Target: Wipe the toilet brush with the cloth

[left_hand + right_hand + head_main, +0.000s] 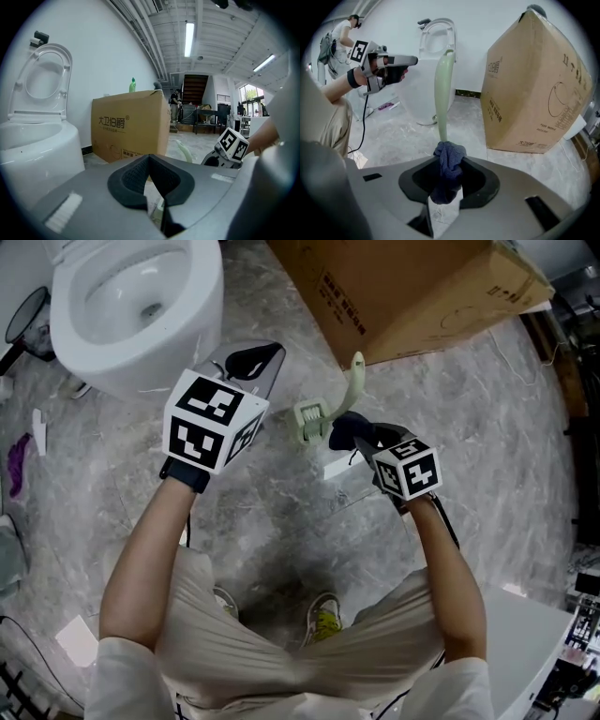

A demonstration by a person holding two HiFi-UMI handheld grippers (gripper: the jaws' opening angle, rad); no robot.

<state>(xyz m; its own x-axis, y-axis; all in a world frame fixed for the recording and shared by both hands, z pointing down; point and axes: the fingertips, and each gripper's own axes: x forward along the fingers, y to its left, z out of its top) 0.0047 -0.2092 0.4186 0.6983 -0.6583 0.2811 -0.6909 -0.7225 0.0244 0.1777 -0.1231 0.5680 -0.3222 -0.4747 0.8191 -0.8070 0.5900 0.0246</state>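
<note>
The soft dark blue cloth (pixel 449 161) shows against the black jaw pads of the grey right gripper (pixel 448 185), before the pale green plastic toilet brush (pixel 443 84). The grey left gripper (pixel 150 178) has black pads too, and its white cube (pixel 208 420) bears black square markers. The glossy white ceramic toilet (pixel 131 334) and the brown cardboard box (pixel 412 296) with dark lettering contrast with the grey marbled floor (pixel 309 512).

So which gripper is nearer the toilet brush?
Right. The right gripper holds its cloth at the toilet brush; the left gripper hangs apart, toward the toilet.
</note>
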